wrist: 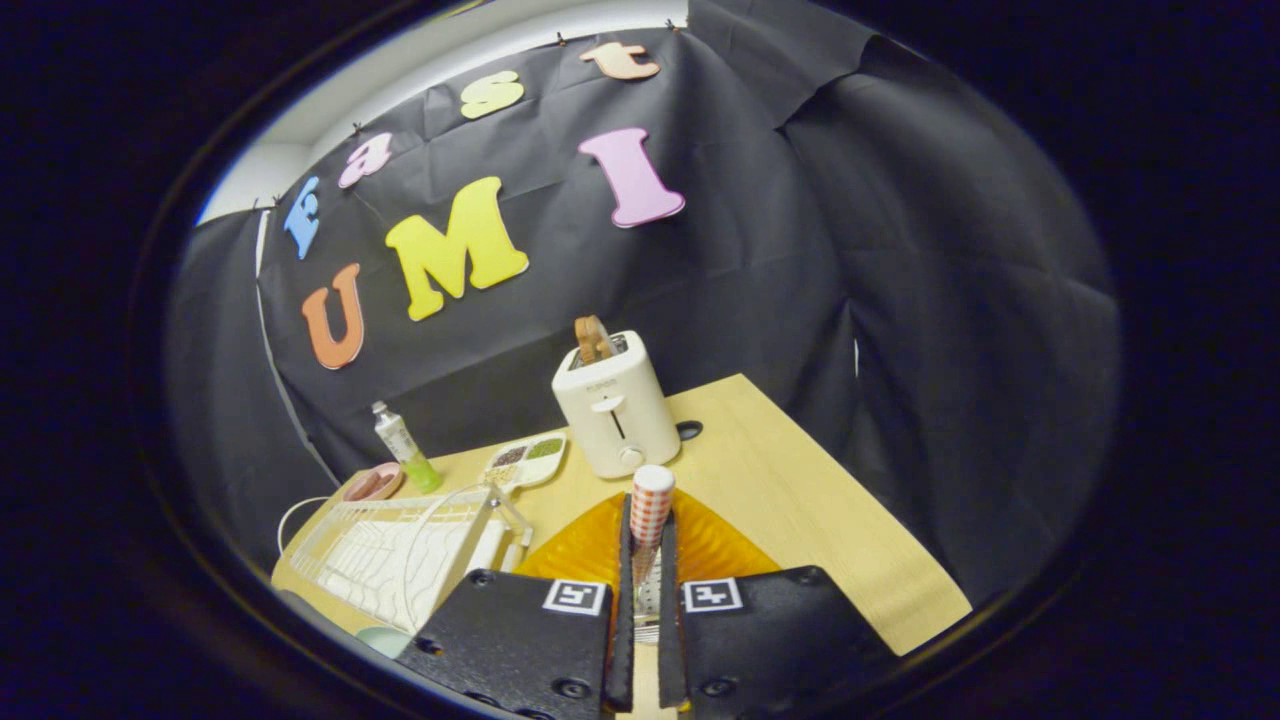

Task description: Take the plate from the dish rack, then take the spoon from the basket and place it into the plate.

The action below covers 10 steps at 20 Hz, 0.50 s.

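My gripper (646, 545) is shut on the spoon (650, 505), whose checked orange-and-white handle sticks up between the fingers while its metal part hangs low between them. Directly beneath and just ahead of the fingers lies the ribbed amber plate (585, 548) on the wooden table. The white wire dish rack (400, 550) stands beside the plate, to the left of the fingers.
A white toaster (615, 410) with a slice of bread stands beyond the plate. A divided snack tray (525, 460), a green bottle (405, 448) and a pink bowl (372, 484) sit behind the rack. The table's right part (830, 530) is bare up to its edge.
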Each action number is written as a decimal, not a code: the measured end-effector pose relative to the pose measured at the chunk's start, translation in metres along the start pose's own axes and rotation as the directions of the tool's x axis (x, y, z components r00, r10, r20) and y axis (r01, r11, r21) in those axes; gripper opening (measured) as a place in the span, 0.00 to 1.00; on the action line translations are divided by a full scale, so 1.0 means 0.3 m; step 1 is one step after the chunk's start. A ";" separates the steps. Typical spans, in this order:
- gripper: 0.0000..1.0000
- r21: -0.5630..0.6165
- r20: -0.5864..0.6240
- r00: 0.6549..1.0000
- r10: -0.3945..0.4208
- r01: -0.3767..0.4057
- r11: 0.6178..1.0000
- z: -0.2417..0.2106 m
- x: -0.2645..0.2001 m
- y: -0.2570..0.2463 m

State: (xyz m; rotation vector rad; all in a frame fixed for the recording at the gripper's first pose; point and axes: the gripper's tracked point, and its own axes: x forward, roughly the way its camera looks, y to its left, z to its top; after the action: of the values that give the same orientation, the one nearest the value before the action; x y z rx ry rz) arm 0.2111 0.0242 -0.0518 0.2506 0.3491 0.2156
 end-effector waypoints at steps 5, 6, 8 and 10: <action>0.09 -0.027 0.046 0.998 -0.037 0.039 0.999 0.057 -0.031 0.030; 0.09 -0.030 0.073 0.996 -0.044 0.046 0.999 0.087 -0.050 0.036; 0.09 -0.032 0.143 0.987 -0.073 0.078 0.996 0.158 -0.101 0.036; 0.09 -0.028 0.207 0.975 -0.084 0.092 0.995 0.221 -0.183 0.068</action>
State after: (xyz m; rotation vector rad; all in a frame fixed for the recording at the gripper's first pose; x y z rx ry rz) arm 0.1815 0.0161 0.0312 0.2174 0.1504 0.1074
